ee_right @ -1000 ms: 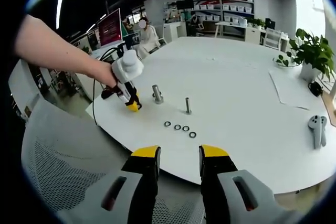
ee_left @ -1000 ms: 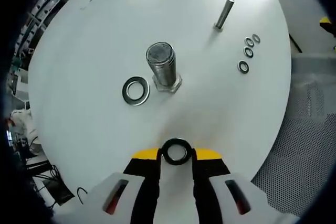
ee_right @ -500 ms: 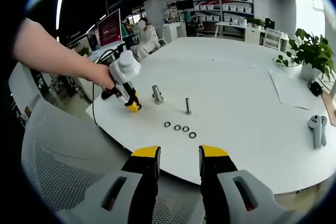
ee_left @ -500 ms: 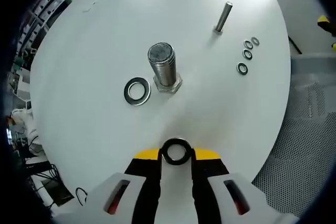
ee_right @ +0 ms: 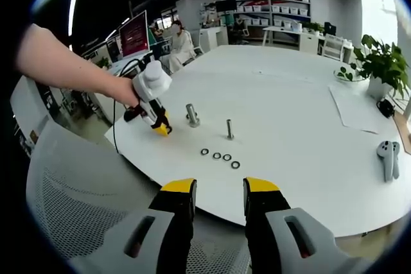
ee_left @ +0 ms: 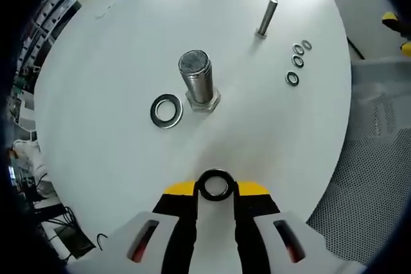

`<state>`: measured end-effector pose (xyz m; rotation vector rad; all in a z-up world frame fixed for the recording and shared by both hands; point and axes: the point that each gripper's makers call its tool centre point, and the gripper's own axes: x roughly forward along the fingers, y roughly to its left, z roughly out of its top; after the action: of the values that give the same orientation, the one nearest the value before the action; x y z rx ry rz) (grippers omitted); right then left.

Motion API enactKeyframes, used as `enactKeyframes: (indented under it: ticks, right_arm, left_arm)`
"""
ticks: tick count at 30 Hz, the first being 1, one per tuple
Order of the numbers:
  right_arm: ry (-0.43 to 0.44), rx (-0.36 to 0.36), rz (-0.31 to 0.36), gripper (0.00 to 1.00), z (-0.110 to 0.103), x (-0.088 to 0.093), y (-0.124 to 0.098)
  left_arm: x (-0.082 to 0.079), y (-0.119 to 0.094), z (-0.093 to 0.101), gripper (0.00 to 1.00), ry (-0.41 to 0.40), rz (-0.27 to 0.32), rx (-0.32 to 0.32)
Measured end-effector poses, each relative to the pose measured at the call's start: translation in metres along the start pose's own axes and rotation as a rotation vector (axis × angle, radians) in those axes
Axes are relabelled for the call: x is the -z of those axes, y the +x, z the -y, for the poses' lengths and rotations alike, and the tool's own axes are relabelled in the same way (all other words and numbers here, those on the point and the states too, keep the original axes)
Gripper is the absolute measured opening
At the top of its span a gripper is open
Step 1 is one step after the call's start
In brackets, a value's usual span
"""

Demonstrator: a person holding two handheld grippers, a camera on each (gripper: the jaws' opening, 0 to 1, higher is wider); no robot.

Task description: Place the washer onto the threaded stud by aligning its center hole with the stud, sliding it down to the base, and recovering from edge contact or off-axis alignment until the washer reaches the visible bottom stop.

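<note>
1. Your left tool [ee_left: 216,192] is clamped on a dark washer [ee_left: 216,185], pinched by its rim btwn the yellow tips, hole facing the camera.
2. Vs a sec ago the grip looks the same; washer hasn't slipped. The whole view has only drifted a bit, so that's your hand moving, not the parts.
3. The big threaded stud [ee_left: 196,83] stands upright on its hex base ahead of the tips, well apart from the washer. No approach made yet, so alignment is all to do.
4. A larger washer [ee_left: 166,110] lies flat just beside the stud base.
5. Further out: a thin stud [ee_left: 266,17] and three small washers [ee_left: 296,61] on the white worktop [ee_left: 115,43].
6. Your right tool [ee_right: 218,190] hangs back off the worktop edge, jaws apart w/ nothing btwn them, unchanged.
</note>
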<state>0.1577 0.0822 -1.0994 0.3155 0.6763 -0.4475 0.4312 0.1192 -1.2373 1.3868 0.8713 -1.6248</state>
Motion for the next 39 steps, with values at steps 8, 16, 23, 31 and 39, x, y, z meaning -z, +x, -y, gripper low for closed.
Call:
enactKeyframes:
  ticks: [8,16,23,31,39]
  right_arm:
    - [-0.002,-0.002,0.0,0.32,0.001,0.001,0.002]
    - [-0.002,-0.001,0.0,0.32,0.0,0.0,0.0]
    - [-0.003,0.0,0.001,0.32,0.0,0.0,0.001]
    - [-0.001,0.001,0.004,0.32,0.001,0.0,0.001]
    - [-0.001,0.003,0.004,0.32,0.001,-0.001,0.0]
  left_arm:
    - [-0.02,-0.015,-0.011,0.19,0.007,0.056,-0.008]
    - [-0.046,-0.034,-0.027,0.19,-0.021,0.122,-0.008]
    - [-0.059,-0.05,-0.028,0.19,0.009,0.142,-0.011]
    - [-0.078,-0.065,-0.016,0.19,-0.04,0.195,0.039]
    - [-0.09,-0.058,-0.014,0.19,0.025,0.171,0.026]
